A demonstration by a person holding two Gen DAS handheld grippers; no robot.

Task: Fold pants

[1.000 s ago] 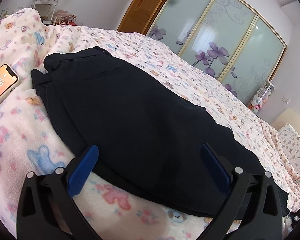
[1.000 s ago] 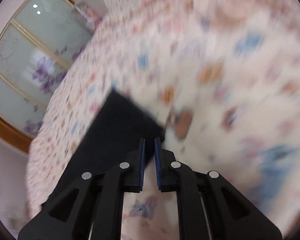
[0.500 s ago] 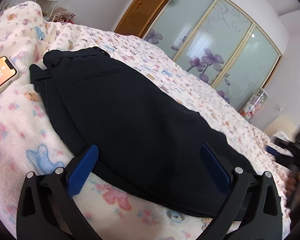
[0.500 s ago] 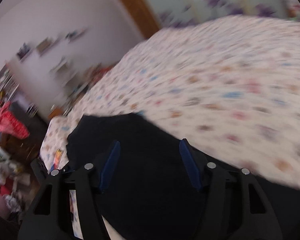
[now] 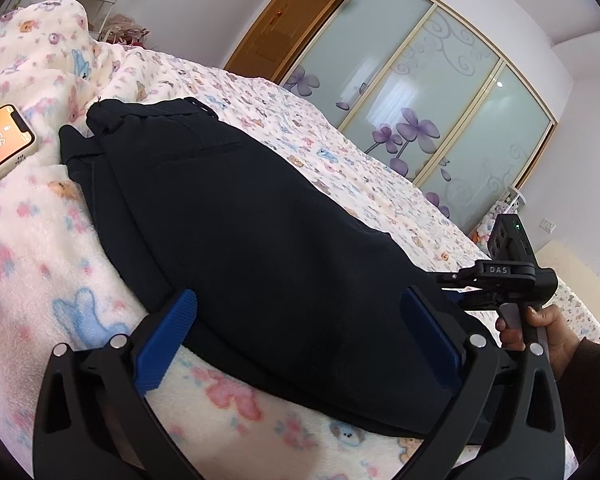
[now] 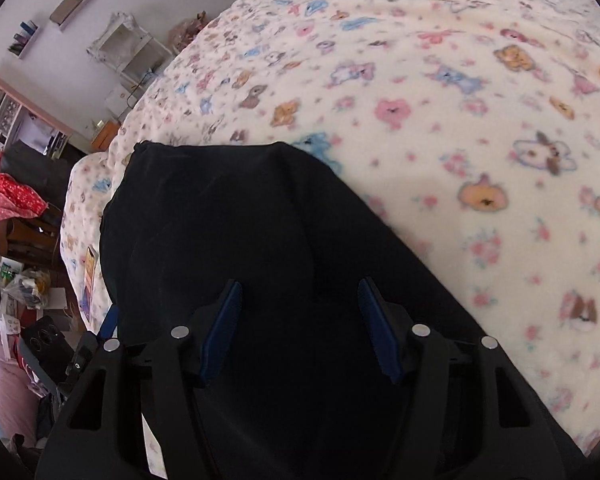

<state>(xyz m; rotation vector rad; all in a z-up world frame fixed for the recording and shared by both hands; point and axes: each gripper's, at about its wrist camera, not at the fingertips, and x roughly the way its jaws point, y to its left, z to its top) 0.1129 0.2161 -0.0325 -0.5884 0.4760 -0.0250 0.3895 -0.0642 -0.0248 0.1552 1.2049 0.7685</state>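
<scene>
Left wrist view: one pants (image 5: pixel 260 240), one phone (image 5: pixel 0 144), left jaws wide, right jaws closing, empty.

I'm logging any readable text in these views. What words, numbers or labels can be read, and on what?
"14:56": on the lit phone screen lying on the blanket.
"DAS": on the right gripper body.
Smaller text under the phone's time: too small to read.
Right wrist view: nothing readable.

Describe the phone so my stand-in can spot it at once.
Start from the bed with its cartoon-animal blanket, then find the dark pants lying on it. Beside their waistband end lies the phone, the only thing there with a glowing orange screen.
</scene>
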